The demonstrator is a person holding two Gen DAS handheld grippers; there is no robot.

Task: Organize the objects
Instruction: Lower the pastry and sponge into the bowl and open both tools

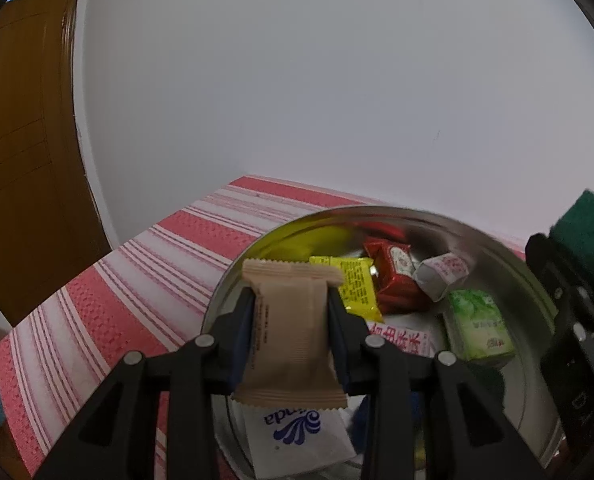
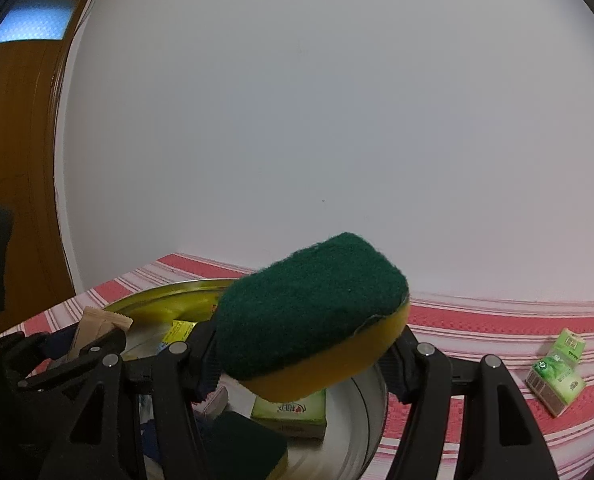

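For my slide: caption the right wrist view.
Right gripper holds a green-and-yellow sponge above a metal bowl of packets.

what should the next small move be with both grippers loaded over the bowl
Probably open the left gripper and let the beige packet drop. It is pinched right above the metal bowl, where other packets already lie. The right gripper holds the sponge over the same bowl, so it could release next.
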